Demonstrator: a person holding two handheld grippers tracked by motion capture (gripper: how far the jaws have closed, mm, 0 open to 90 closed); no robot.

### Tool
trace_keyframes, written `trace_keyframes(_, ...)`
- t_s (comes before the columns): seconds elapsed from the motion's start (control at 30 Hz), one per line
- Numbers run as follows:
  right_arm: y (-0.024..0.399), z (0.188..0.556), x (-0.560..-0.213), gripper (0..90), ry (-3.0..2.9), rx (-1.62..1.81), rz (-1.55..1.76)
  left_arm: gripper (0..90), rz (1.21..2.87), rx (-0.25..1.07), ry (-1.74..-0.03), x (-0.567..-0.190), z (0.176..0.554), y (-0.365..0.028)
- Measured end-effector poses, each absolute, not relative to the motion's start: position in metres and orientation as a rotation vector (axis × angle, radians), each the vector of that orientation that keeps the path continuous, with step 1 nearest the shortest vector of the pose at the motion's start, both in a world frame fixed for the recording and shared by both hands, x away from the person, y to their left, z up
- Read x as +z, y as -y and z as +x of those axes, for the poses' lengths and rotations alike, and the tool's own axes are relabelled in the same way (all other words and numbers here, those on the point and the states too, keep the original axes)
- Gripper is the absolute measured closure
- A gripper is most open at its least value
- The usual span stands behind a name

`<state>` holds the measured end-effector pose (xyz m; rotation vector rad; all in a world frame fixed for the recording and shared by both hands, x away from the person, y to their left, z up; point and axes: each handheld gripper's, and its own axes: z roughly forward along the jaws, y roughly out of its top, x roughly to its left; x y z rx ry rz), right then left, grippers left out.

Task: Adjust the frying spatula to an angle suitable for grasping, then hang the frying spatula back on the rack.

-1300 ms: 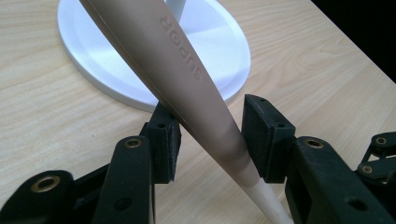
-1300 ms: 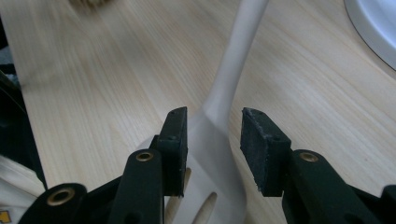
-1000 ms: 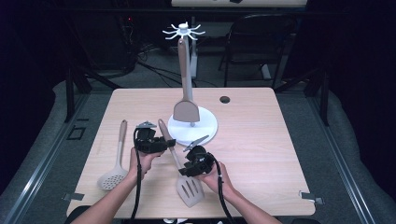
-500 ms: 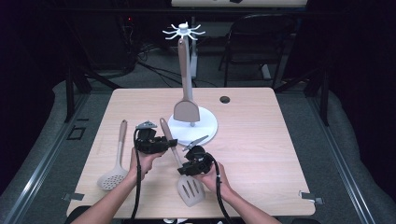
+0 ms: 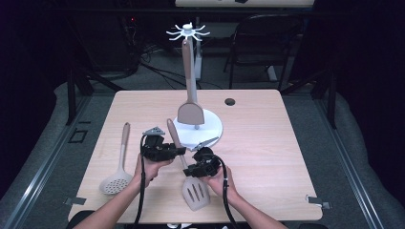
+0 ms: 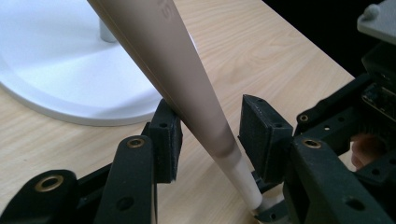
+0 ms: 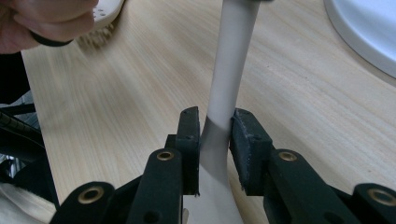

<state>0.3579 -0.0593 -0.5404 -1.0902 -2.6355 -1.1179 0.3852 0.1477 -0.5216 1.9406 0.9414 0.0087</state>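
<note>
A slotted spatula (image 5: 195,194) lies slantwise on the wooden table (image 5: 267,143), head toward me, brown handle pointing at the stand. My left gripper (image 5: 179,151) is shut on the brown handle (image 6: 187,84), which crosses slantwise between the pads (image 6: 168,135). My right gripper (image 5: 187,170) sits lower on the same spatula. Its jaws have just been closing, and both pads (image 7: 189,140) now press the pale neck (image 7: 231,70) near the head.
A white hook stand (image 5: 210,129) rises behind the grippers with a solid spatula (image 5: 190,113) hanging from it. A skimmer spoon (image 5: 116,182) lies at the left front. A dark round hole (image 5: 230,101) is in the table at the back. The table's right half is bare.
The right gripper's jaws have narrowed onto the spatula's neck. Both hands and the spatula have hardly shifted.
</note>
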Motion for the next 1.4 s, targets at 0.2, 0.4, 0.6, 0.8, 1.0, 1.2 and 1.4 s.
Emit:
trace_keyframes(0.2,0.062,0.360,-0.540,74.0,2.642,-1.126,-1.091,64.4,1.948,-0.006,-0.952,-0.526,0.384,-0.142)
trace_keyframes(0.4,0.063,0.357,-0.536,70.5,2.672,-1.114,-1.097,65.2,1.952,0.021,-0.938,-0.524,0.383,-0.138)
trace_keyframes(0.6,0.082,0.355,-0.523,44.7,2.707,-1.097,-1.139,66.3,1.935,-0.001,-0.950,-0.525,0.384,-0.140)
trace_keyframes(0.8,0.101,0.357,-0.515,20.3,2.744,-1.087,-1.180,67.8,1.904,0.004,-0.943,-0.521,0.385,-0.144)
trace_keyframes(1.0,0.115,0.357,-0.508,9.8,2.793,-1.054,-1.210,68.7,1.883,-0.012,-0.933,-0.521,0.385,-0.146)
trace_keyframes(1.2,0.140,0.356,-0.502,0.0,2.853,-1.012,-1.236,69.6,1.869,-0.016,-0.929,-0.519,0.384,-0.146)
trace_keyframes(1.4,0.164,0.355,-0.498,0.0,2.882,-0.980,-1.345,70.5,1.863,-0.045,-0.925,-0.516,0.385,-0.147)
